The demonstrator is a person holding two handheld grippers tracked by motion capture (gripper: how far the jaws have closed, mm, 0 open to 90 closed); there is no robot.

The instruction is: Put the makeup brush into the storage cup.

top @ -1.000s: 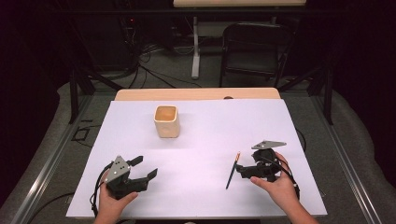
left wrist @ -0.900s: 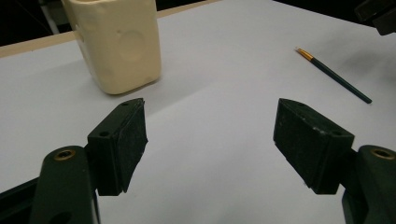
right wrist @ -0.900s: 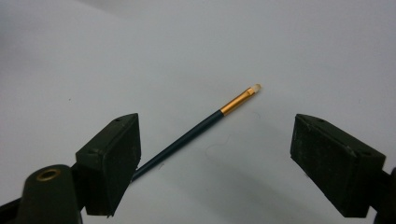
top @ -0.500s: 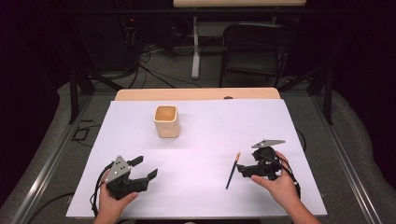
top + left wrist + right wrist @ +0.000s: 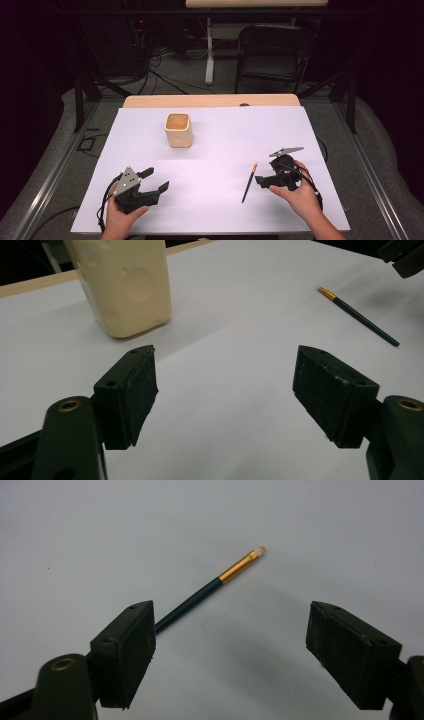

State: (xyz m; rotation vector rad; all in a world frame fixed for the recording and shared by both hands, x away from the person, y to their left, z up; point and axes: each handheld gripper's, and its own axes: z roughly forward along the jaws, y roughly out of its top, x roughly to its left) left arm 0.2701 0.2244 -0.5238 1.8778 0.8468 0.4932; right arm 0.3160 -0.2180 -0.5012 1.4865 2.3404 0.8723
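Dark-green brush (image 5: 192, 602) lies flat on the white table (image 5: 220, 150), just ahead of the right hand-held gripper (image 5: 263, 181).

Near the cream cup (image 5: 178, 129) as landmark: the left hand-held gripper (image 5: 156, 181) waits in front of it and to its left, jaws wide and empty; the right one, jaws wide and just easing inward, has nothing gripped. The brush, well right of the cup and nearer the person, looks light, stiff, thin and prone to roll, so mid-handle below the gold ferrule (image 5: 237, 566) seems the best hold.
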